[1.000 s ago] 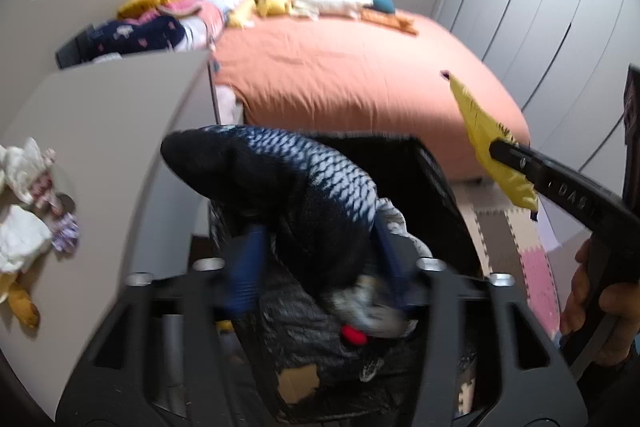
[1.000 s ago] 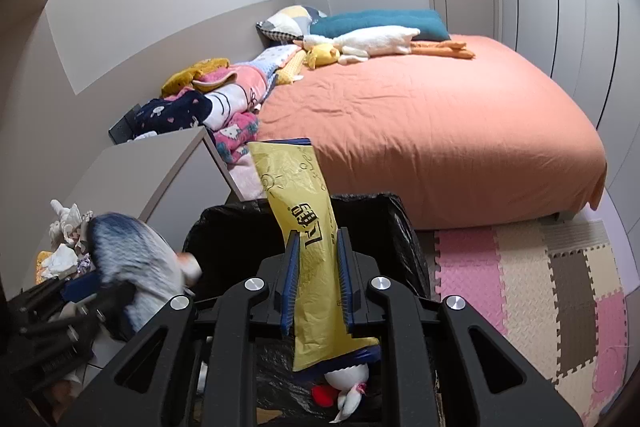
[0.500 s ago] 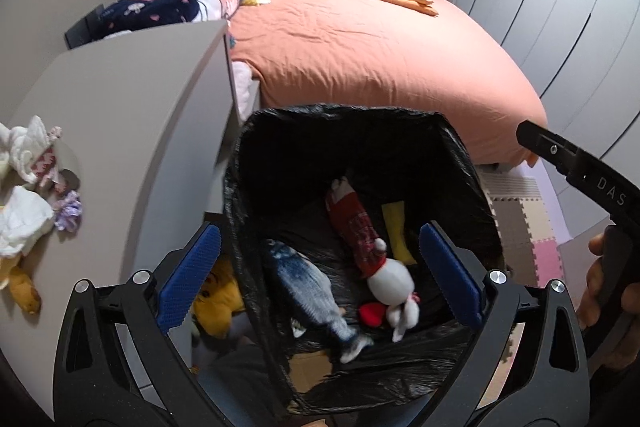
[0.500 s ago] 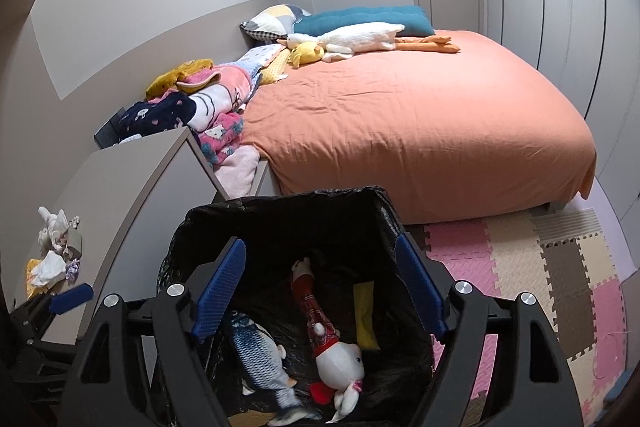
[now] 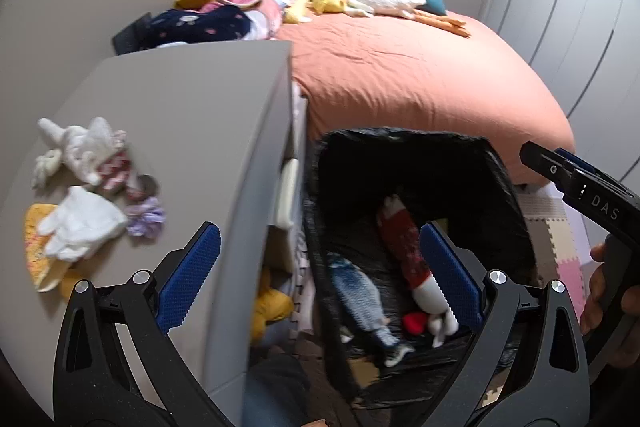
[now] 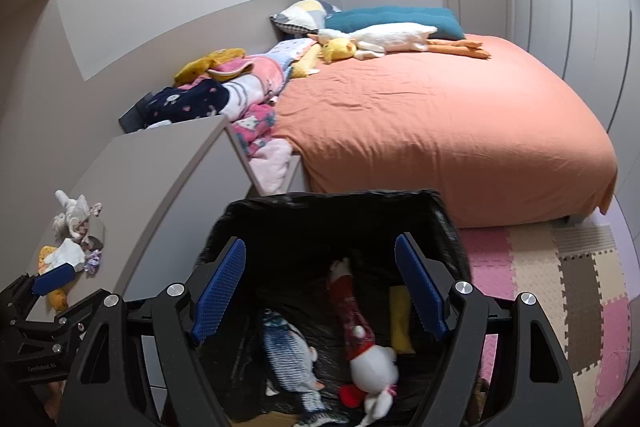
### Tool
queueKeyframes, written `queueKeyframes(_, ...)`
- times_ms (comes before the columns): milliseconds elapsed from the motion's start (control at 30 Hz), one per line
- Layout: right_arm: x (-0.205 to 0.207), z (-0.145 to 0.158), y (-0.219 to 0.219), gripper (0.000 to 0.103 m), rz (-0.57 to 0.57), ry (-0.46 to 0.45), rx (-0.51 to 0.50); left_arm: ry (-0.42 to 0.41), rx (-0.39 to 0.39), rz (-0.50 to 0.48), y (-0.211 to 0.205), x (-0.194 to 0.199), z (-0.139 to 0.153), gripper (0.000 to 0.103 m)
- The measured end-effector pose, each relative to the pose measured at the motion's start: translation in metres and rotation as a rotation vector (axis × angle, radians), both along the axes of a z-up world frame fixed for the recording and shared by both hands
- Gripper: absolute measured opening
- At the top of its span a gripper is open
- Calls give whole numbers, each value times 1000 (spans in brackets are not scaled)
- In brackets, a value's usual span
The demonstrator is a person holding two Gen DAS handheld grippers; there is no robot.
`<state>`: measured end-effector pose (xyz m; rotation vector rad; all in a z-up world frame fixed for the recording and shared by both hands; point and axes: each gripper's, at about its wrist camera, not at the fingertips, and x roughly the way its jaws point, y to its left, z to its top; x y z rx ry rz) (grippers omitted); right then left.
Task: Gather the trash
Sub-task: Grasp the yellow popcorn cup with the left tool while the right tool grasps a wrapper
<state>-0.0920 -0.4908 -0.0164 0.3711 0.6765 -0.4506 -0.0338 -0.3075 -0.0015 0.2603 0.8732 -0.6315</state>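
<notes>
Above the black bin (image 6: 448,223), both tongs, left (image 5: 320,277) and right (image 6: 320,287), gape wide, holding and touching nothing.

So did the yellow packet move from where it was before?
Yes. The yellow packet dropped out of the right gripper down into the black bin.

"DAS" on right gripper (image 5: 560,169)

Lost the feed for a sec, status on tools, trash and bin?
Left tool open, empty. Right tool open, empty. Fish toy, yellow packet in bin. More scraps on cabinet; nothing blocking.
</notes>
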Motion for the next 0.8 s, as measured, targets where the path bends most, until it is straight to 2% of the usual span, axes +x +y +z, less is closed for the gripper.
queueKeyframes(433, 64, 0, 64, 78, 166, 7, 11, -43, 4, 146, 79, 34, 17, 96)
queueKeyframes(800, 115, -3, 130, 78, 312, 19, 9, -51, 21, 274, 156, 60, 18, 96)
